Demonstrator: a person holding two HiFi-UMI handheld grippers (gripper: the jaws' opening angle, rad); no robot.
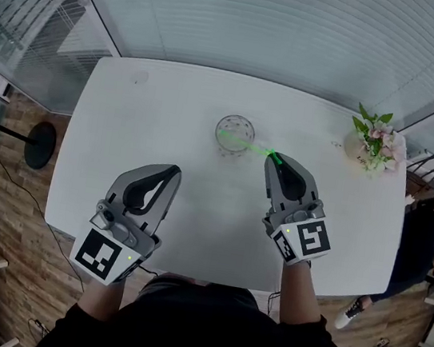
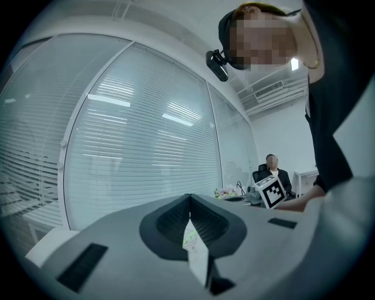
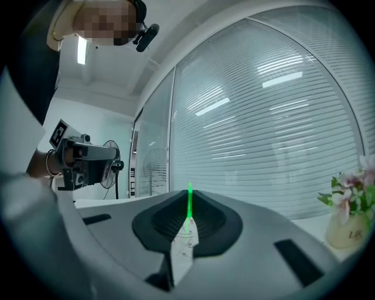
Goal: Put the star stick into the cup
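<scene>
A clear glass cup (image 1: 234, 133) stands upright at the middle of the white table (image 1: 122, 162). A thin green star stick (image 1: 247, 145) lies nearly level, with its far end over the cup's rim. My right gripper (image 1: 271, 160) is shut on the stick's near end, just right of the cup. In the right gripper view the stick (image 3: 189, 198) sticks out past the closed tips of that gripper (image 3: 189, 212). My left gripper (image 1: 175, 173) is shut and empty, nearer the front edge, left of and below the cup. Its jaws (image 2: 190, 202) meet at the tip.
A small vase of pink flowers (image 1: 375, 142) stands at the table's far right corner, also seen in the right gripper view (image 3: 345, 217). Blinds cover the glass wall behind. A stand base (image 1: 41, 144) sits on the floor at left. A seated person (image 1: 429, 241) is at right.
</scene>
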